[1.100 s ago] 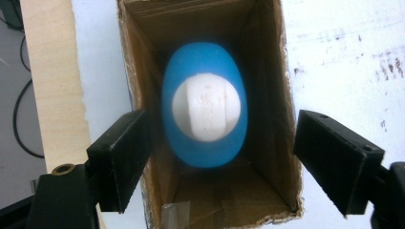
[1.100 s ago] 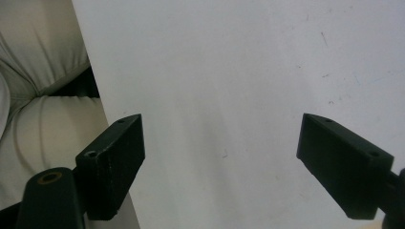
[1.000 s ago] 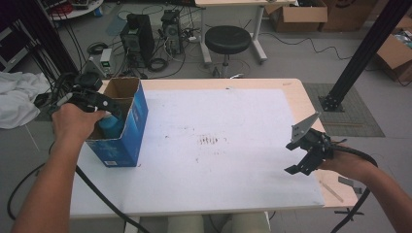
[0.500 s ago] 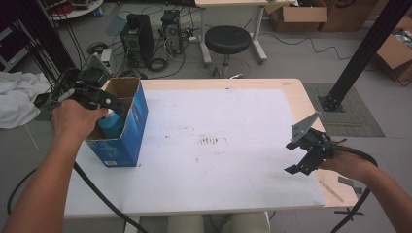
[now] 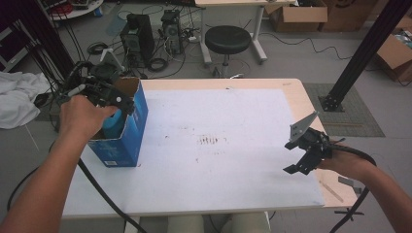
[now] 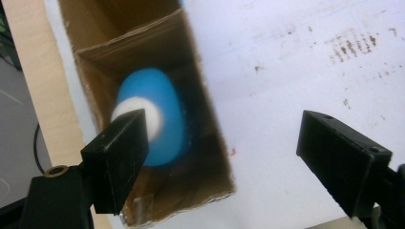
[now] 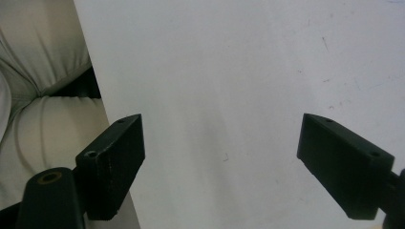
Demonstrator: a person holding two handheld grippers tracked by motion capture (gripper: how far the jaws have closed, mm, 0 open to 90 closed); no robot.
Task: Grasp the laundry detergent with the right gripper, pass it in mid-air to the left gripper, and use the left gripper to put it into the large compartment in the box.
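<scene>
An open-topped blue cardboard box stands at the table's left edge. Inside it lies a blue bottle-like object with a white end; the left gripper view looks down on that blue object between the brown box walls. My left gripper hovers over the box mouth, held by a hand. Its jaws have just been opening and now stand wide, with nothing between them. My right gripper hangs open near the table's right front corner, empty over the white sheet.
A white sheet covers most of the wooden table. Behind the table are a black stool, computer towers and cables. A black post rises at the back right. A white cloth lies at far left.
My left gripper has lifted out of the box mouth and drifted back, leaving the blue object inside. The right gripper has stayed put.
</scene>
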